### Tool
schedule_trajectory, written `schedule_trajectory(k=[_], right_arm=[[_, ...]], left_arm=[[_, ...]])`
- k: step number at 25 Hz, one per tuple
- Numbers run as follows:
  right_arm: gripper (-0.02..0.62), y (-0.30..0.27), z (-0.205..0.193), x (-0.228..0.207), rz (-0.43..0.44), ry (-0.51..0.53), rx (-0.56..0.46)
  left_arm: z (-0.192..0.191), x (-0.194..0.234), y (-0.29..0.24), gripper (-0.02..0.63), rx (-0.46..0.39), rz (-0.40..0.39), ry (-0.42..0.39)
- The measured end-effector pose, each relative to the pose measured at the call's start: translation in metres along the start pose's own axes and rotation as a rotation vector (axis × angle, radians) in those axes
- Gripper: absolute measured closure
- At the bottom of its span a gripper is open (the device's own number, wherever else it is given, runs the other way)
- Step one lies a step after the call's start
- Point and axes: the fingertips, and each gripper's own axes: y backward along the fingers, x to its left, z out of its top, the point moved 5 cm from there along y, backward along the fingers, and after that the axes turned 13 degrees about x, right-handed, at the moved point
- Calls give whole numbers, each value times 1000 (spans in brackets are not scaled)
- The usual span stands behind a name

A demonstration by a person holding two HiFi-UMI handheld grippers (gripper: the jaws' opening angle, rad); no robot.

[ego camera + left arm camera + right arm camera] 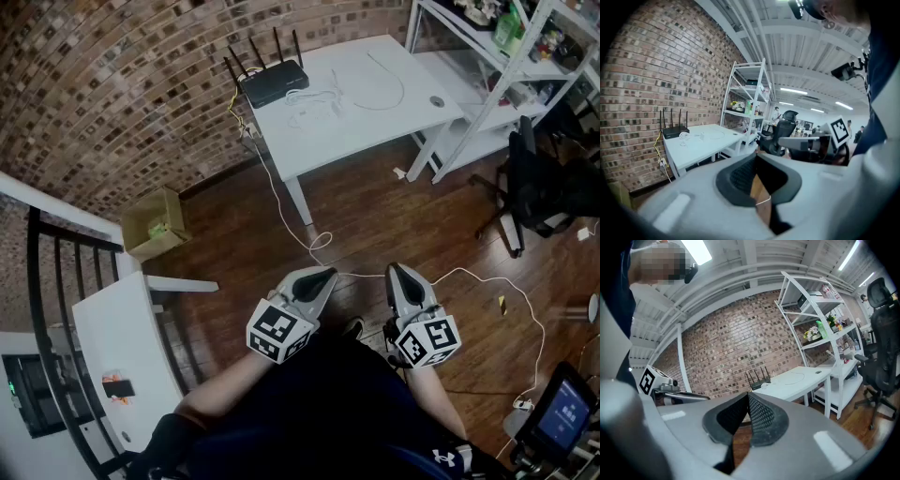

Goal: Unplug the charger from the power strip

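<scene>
Approach step, I judge; left gripper and right gripper both pinched shut, empty; charger probably among white cables beside the router on the far table; power strip not discernible; next I must get closer.

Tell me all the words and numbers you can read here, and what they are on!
No words or numbers can be read anywhere.
The screen: white marks on blue, too small to read.
The sleeve logo: a white symbol, no letters.
The shelf bottles: labels too blurred to read.
The cubes on the left gripper and right gripper: black-and-white square patterns, no letters.
</scene>
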Motion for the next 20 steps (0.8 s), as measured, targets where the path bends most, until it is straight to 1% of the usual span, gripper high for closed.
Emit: schedule_trajectory(k=[3, 5, 8, 10, 12, 14, 17, 20], right_arm=[[586, 1, 3, -18, -13, -34, 3], [586, -2, 3, -25, -7, -51, 8], [585, -17, 0, -28, 15, -76, 25], [585, -30, -1, -26, 31, -83, 42], [585, -47, 0, -25, 32, -79, 58], [586, -64, 3, -26, 14, -73, 69], [584, -94, 15, -33, -44, -71, 76], [586, -125, 37, -36, -108, -66, 81]], left_arm=[[4, -8, -4, 603, 10, 19, -4], [5, -7, -4, 603, 18, 40, 0], [2, 5, -1, 603, 28, 76, 34], [-1, 16, -3, 603, 32, 84, 60], [-2, 31, -7, 603, 33, 77, 74], [0, 50, -13, 603, 27, 60, 81], [10, 88, -25, 603, 15, 22, 93], [34, 130, -36, 603, -19, -27, 99]])
